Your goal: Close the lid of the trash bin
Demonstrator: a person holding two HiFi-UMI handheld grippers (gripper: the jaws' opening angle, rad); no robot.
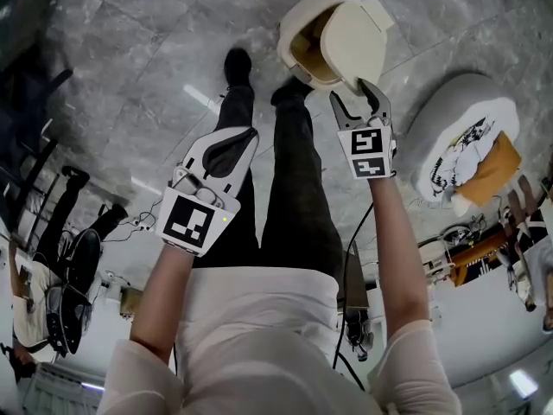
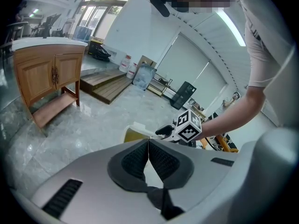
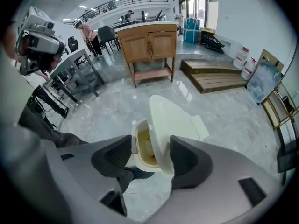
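The cream trash bin (image 1: 304, 52) stands on the marble floor just beyond my feet, its lid (image 1: 356, 46) raised upright and the brownish inside showing. My right gripper (image 1: 354, 92) is open and points steeply down at the lid's near edge; I cannot tell whether a finger touches it. In the right gripper view the lid (image 3: 170, 125) and the bin's mouth (image 3: 142, 149) show through the gap of the right gripper (image 3: 150, 160). My left gripper (image 1: 249, 137) hangs to the left over my legs, shut and empty. The left gripper (image 2: 148, 143) looks toward the bin (image 2: 133, 133).
My legs and black shoes (image 1: 238, 63) stand just left of the bin. A round white seat (image 1: 462, 137) with an orange cloth lies to the right. A wooden cabinet (image 3: 149, 43), wooden platforms (image 3: 215, 76) and tables with chairs (image 3: 74, 69) stand farther off.
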